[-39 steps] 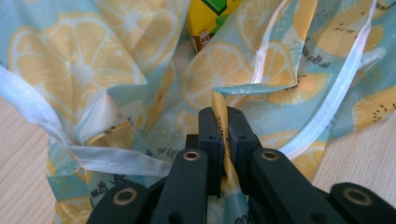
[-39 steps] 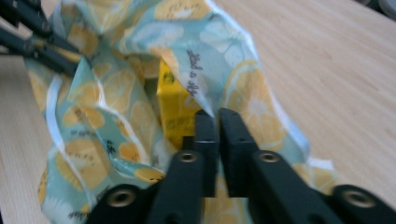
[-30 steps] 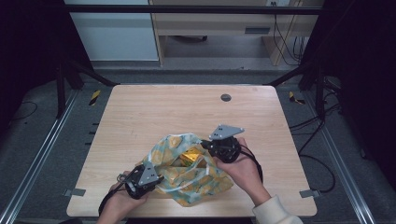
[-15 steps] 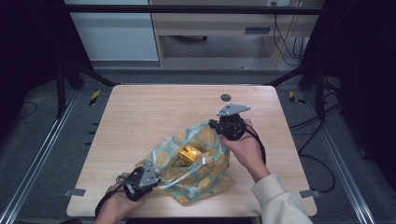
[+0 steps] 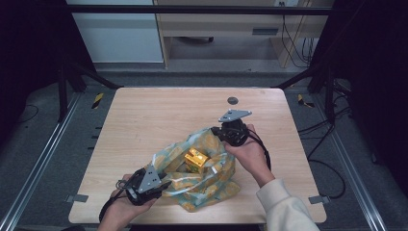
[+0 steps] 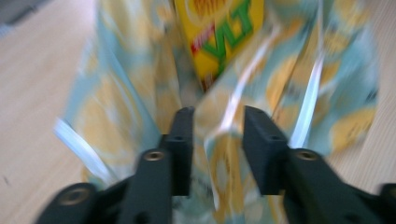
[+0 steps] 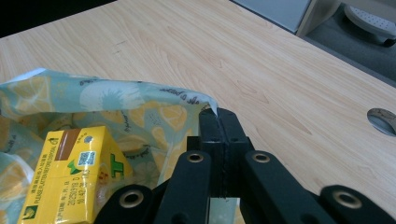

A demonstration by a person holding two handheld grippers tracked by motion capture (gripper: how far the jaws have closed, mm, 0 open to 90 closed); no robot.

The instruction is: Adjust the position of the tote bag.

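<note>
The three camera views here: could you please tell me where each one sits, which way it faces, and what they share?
High view: fixed above the person's side, looking forward and down on the wooden table; both forearms enter from the bottom, left gripper and right gripper at the lemon-print bag.
Left gripper view: rides the left gripper, looking between its parted jaws at bag film and the yellow drink carton.
Right gripper view: rides the right gripper, looking over jaws closed on the bag's edge toward the table's far side.
All three views share the bag and carton.

The right hand-held gripper [image 5: 226, 133], pinching the bag [image 5: 199, 175] rim, has lifted it away from the left hand-held gripper [image 5: 159, 185]. The mouth has opened, exposing the yellow carton [image 5: 196, 158] between them.
</note>
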